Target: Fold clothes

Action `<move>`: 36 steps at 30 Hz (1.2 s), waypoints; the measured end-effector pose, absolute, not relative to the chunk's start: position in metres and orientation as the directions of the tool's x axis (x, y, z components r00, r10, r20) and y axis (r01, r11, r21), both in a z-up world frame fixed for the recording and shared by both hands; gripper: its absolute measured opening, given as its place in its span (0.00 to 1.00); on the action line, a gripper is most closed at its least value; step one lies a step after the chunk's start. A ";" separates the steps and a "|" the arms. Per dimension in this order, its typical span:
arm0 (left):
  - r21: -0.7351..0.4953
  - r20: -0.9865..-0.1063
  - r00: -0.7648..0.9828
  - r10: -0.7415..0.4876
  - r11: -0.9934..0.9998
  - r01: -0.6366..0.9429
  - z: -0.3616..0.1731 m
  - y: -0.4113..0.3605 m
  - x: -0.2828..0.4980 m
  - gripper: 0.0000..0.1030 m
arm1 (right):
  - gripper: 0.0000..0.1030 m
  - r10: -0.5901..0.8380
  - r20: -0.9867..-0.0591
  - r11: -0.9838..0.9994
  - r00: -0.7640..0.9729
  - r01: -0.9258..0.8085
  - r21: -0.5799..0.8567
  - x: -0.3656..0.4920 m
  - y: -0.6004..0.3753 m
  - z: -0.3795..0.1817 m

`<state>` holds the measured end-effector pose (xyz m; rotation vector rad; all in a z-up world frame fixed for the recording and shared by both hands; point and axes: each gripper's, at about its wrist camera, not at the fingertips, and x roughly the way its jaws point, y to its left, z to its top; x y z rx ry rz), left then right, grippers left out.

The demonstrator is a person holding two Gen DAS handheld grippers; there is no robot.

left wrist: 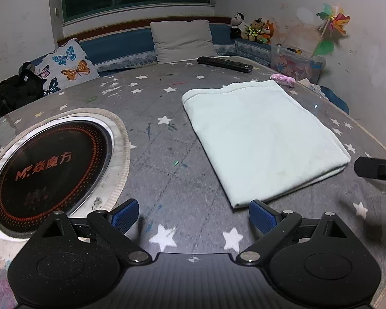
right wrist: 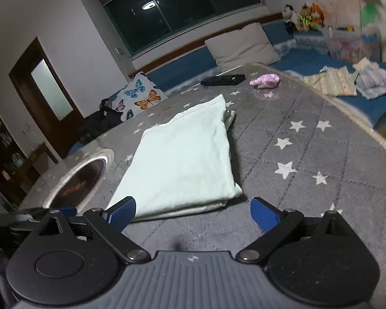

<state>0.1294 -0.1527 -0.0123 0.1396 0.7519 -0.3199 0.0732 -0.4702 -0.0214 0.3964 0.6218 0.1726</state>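
Cloth (left wrist: pixel 265 139) sits folded into a neat pale-green rectangle, right of centre in the left view, flat on the star-print bench (left wrist: pixel 167 175), probably parked there since folding looks about done. Both the left gripper (left wrist: pixel 194 216) and right gripper (right wrist: pixel 193 213) hover at its near edge, fingers spread, holding nothing.

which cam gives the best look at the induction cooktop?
Left wrist. The cooktop sits close, nearly the whole black disc showing, with its orange ring pattern and lettering readable. The right wrist view catches only a dim, foreshortened sliver beside the folded cloth, partly cut off by the left gripper.
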 end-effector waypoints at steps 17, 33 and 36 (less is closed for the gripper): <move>0.008 -0.677 0.693 -0.248 0.939 0.345 -0.009 -0.142 0.098 1.00 | 0.96 0.196 -0.524 0.945 0.829 -0.018 0.325 0.042 -0.437 -0.019; -0.027 -0.625 0.720 -0.301 0.930 0.366 0.000 -0.131 0.068 1.00 | 1.00 0.144 -0.498 0.965 0.855 -0.009 0.263 0.012 -0.419 -0.009; -0.029 -0.619 0.723 -0.307 0.929 0.370 0.002 -0.131 0.064 1.00 | 1.00 0.137 -0.495 0.966 0.858 -0.007 0.257 0.008 -0.416 -0.007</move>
